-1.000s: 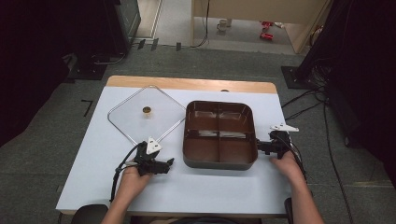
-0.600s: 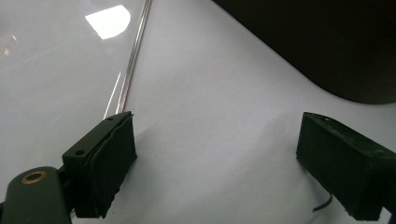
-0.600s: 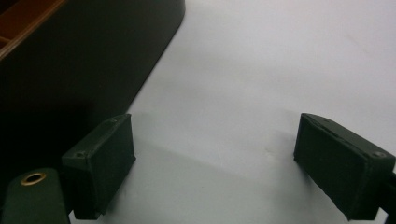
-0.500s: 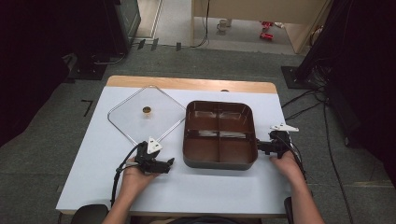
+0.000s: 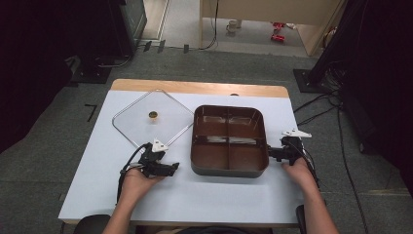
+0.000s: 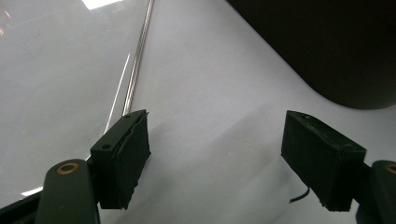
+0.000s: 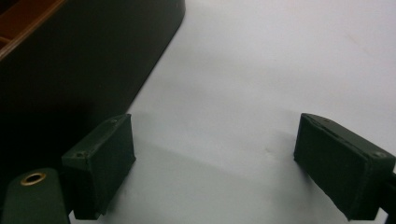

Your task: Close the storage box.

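From the high view, little has changed since the two earlier frames: the glass lid [image 5: 153, 119] lies flat in the middle left of the frame, on the white table [image 5: 97, 185], and the brown four-compartment tray [image 5: 229, 140] sits uncovered at centre. Neither has shifted. The one change is in the left gripper [image 5: 171, 168], at lower left between lid and tray: its jaws have just been closing partway, with nothing between them. This suggests the person is readying a grip, probably on the lid's edge, though no grasp has begun.

In the left gripper view, the two black jaws stand well apart over bare table, the lid's metal rim [image 6: 137, 60] running just past the left-hand jaw, the tray's dark wall [image 6: 336, 51] at upper right.

The right gripper [image 5: 271, 153] rests just beside the tray's right edge. In the right gripper view [image 7: 215, 163] its jaws are spread wide and empty, the tray's wall [image 7: 70, 70] at upper left.
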Demonstrator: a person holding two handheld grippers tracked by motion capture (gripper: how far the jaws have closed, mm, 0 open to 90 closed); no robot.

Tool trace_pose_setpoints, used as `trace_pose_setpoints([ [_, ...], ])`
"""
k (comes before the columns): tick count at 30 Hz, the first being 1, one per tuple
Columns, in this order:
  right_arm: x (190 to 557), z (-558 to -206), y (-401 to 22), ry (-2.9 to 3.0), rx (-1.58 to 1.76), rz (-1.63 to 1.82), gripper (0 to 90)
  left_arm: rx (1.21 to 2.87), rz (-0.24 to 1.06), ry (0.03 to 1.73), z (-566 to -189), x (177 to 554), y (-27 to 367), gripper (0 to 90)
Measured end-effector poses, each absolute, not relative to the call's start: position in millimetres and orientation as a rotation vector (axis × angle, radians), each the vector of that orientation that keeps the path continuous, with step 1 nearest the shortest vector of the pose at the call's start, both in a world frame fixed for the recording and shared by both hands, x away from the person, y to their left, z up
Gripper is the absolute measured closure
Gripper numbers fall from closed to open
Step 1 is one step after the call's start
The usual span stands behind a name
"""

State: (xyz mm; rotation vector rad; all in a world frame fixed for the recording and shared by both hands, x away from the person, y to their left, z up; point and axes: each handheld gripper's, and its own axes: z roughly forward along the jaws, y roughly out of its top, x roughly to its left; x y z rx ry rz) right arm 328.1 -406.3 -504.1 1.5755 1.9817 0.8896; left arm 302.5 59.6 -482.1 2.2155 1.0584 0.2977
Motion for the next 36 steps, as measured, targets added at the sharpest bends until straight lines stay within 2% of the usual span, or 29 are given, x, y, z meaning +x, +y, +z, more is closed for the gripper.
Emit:
trace_pose_setpoints([
  [7,328.1,-504.1,-406.1,1.981,1.577,0.890,11.9,2.208,0.280,1.053,-468.3,303.4,62.7,25.6],
  [11,328.0,-504.1,-406.1,1.980,1.578,0.891,11.9,2.195,0.283,1.053,-461.1,308.2,64.0,29.9],
  [36,327.9,-504.1,-406.2,1.981,1.576,0.890,11.9,2.180,0.220,1.039,-434.4,336.6,66.2,27.9],
])
